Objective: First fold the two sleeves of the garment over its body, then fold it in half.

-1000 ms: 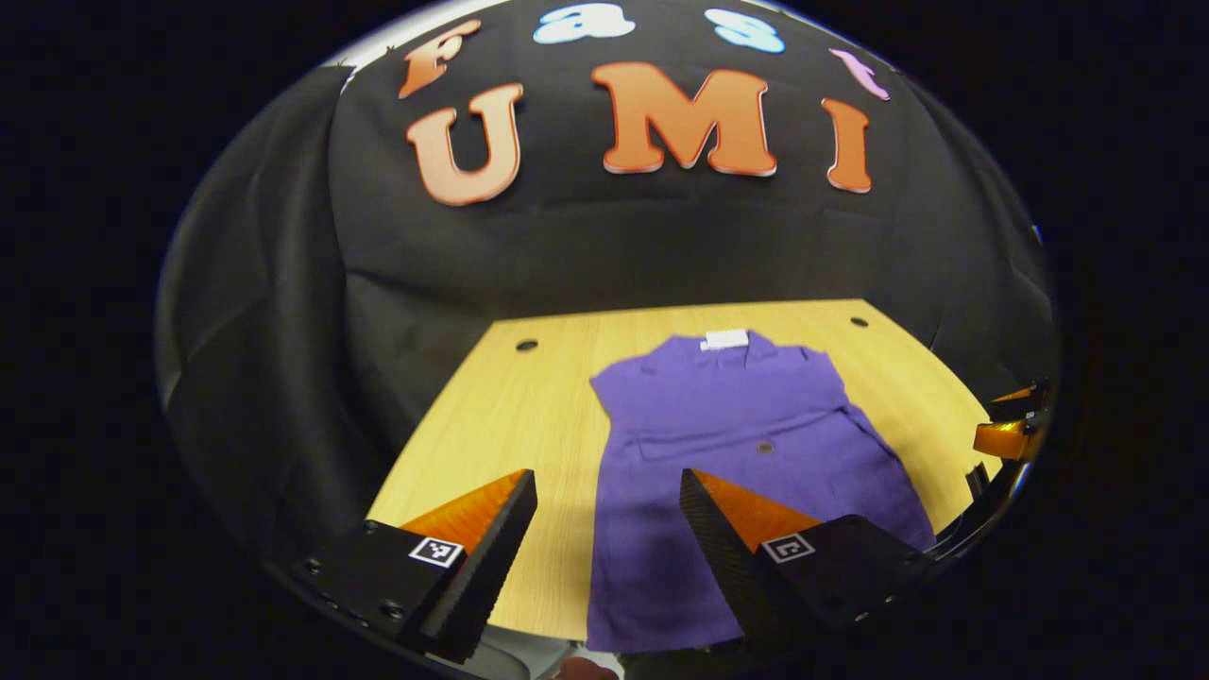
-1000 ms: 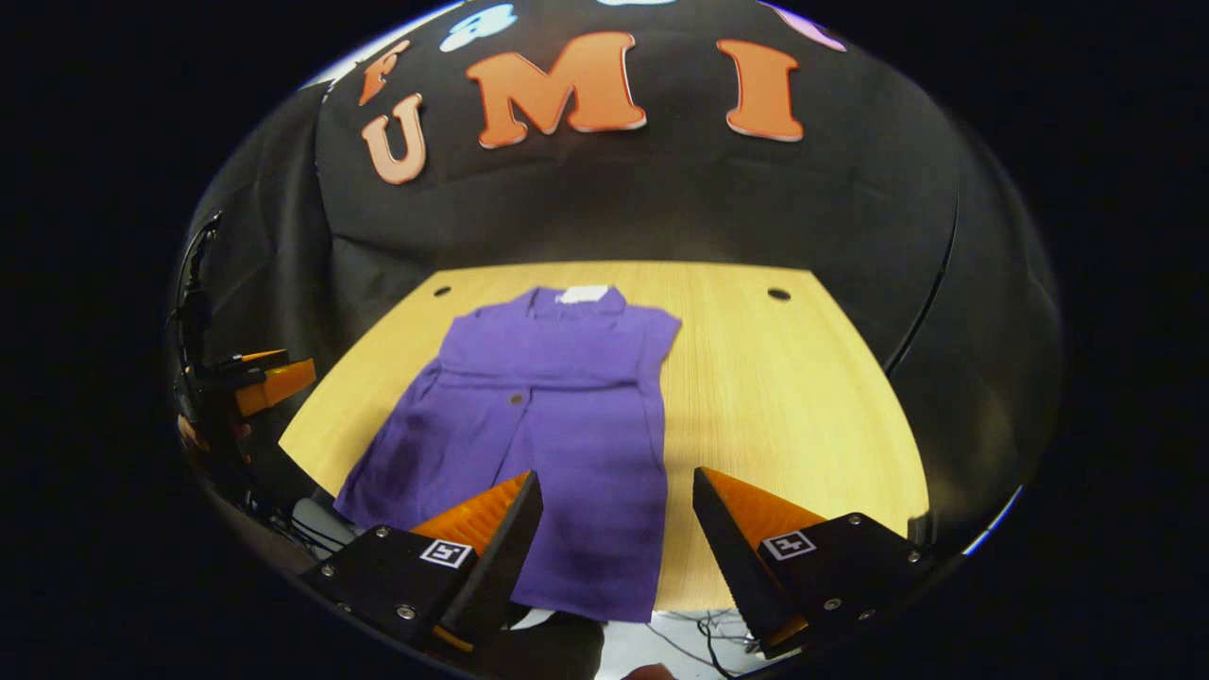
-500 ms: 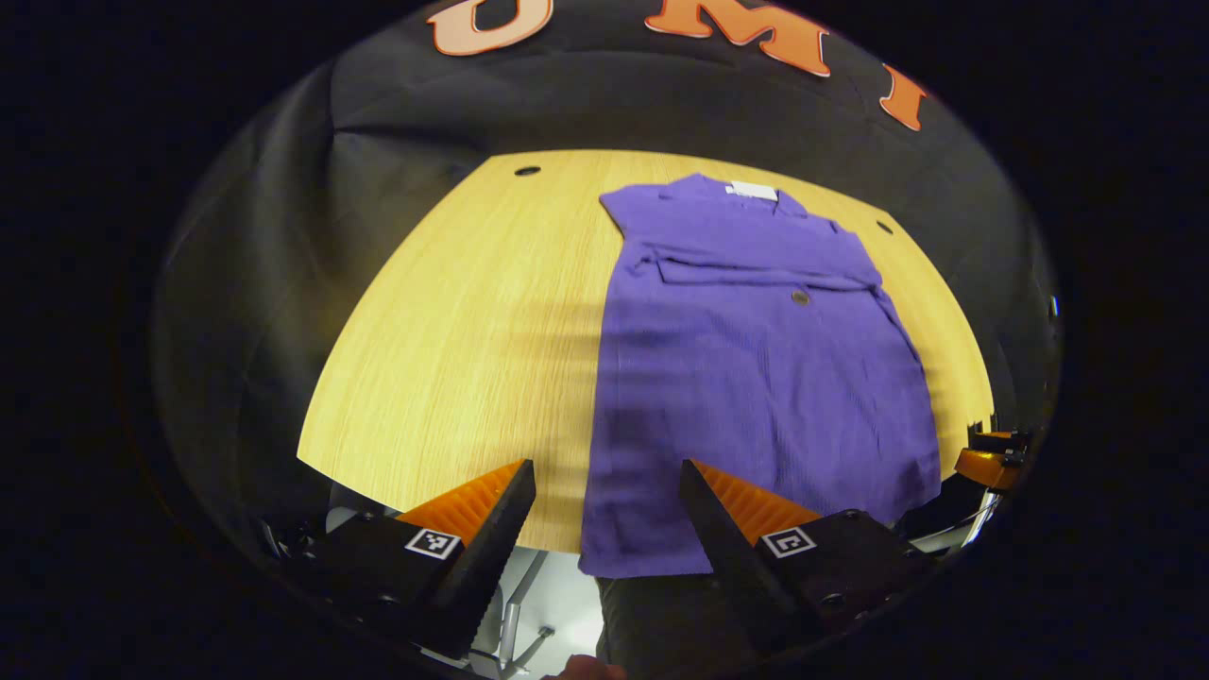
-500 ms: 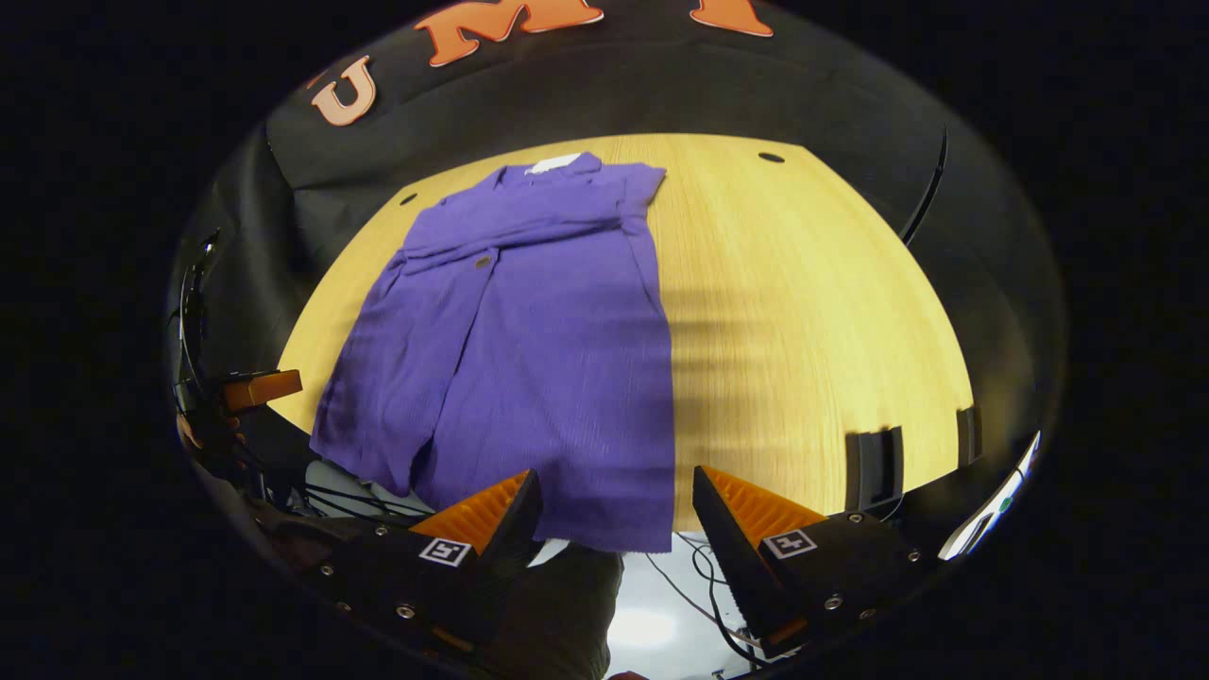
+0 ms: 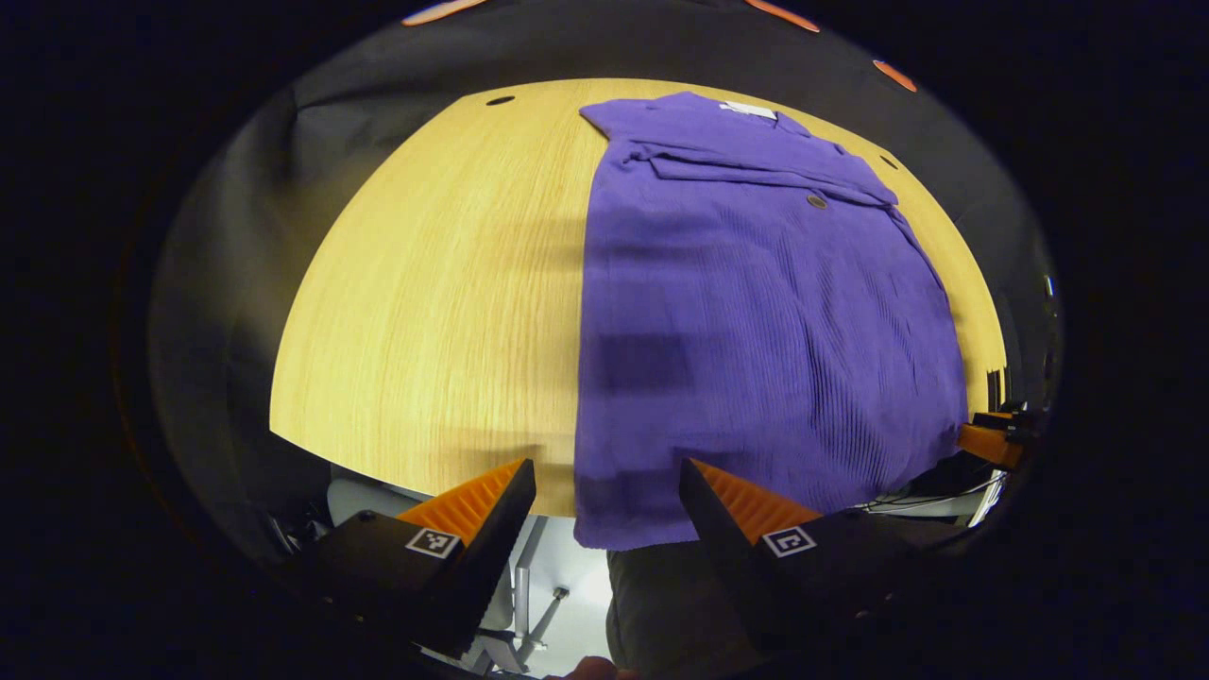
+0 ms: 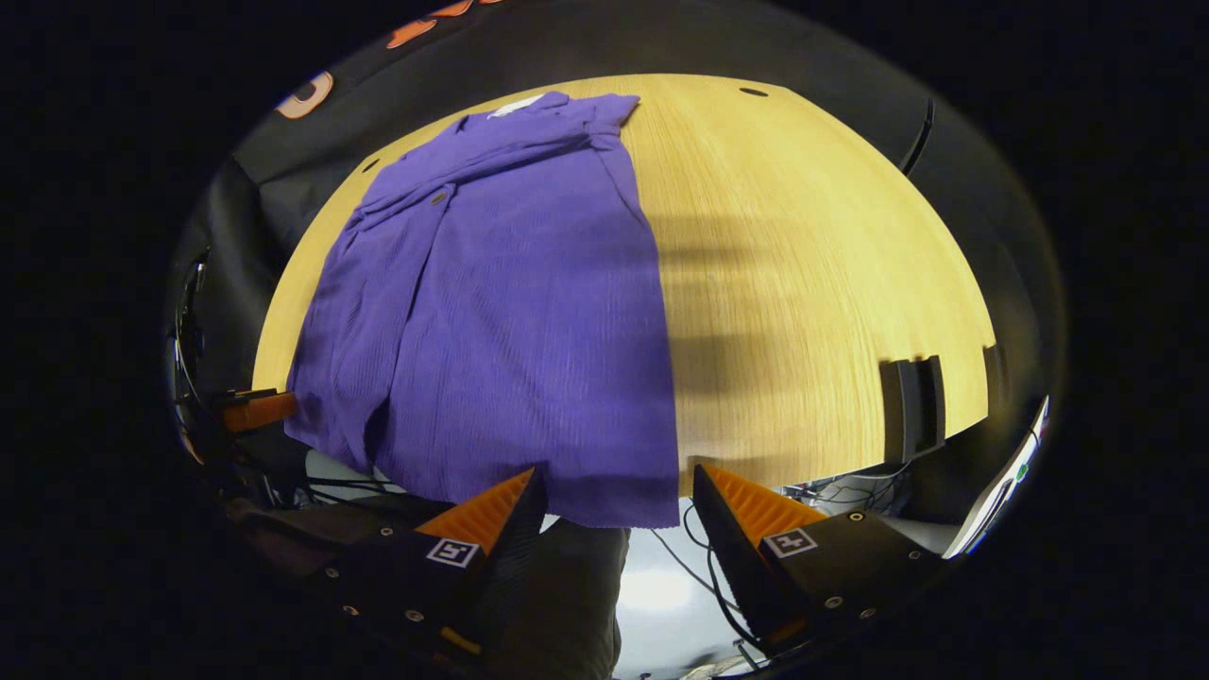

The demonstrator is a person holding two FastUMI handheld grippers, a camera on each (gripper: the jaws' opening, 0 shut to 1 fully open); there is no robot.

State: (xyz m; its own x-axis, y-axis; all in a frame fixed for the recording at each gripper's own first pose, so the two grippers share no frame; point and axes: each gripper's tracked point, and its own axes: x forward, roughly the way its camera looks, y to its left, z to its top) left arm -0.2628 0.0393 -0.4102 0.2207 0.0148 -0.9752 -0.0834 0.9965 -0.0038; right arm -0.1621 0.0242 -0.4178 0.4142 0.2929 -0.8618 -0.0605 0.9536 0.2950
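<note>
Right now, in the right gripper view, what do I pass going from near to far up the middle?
The right tool, open → the purple garment's hem hanging over the table edge → its folded-in sleeves with the button → the collar's white label → the wooden table's far rim → the black booth wall.

Each gripper, left gripper and right gripper, has two wedge-shaped fingers with ribbed inner faces on black blocks. Each block carries a small square black-and-white marker and round screw heads.

ribbed matt cloth garment – smooth, grained wood table.
</note>
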